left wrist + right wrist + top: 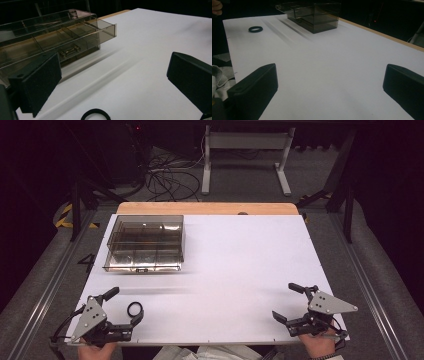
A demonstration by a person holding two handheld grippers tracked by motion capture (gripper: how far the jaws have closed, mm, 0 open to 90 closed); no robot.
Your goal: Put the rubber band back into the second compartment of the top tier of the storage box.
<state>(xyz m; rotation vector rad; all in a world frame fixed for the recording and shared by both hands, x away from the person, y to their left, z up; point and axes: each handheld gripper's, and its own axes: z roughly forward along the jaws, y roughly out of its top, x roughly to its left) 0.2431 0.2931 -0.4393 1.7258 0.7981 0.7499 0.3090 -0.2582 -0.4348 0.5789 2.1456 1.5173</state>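
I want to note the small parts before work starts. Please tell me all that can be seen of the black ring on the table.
The ring is a small, thin, closed black band with an open middle through which the white table shows. It looks matte, perhaps rubber; the material is not sure. It lies flat on the table near the front left edge, between the wide-open jaws of the left gripper, close to one jaw; whether they touch is unclear. The smoky clear box stands apart, farther back.

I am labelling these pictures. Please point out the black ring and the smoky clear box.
black ring point(134, 309), high view, on its band.
smoky clear box point(146, 243), high view, on its top, near the middle.
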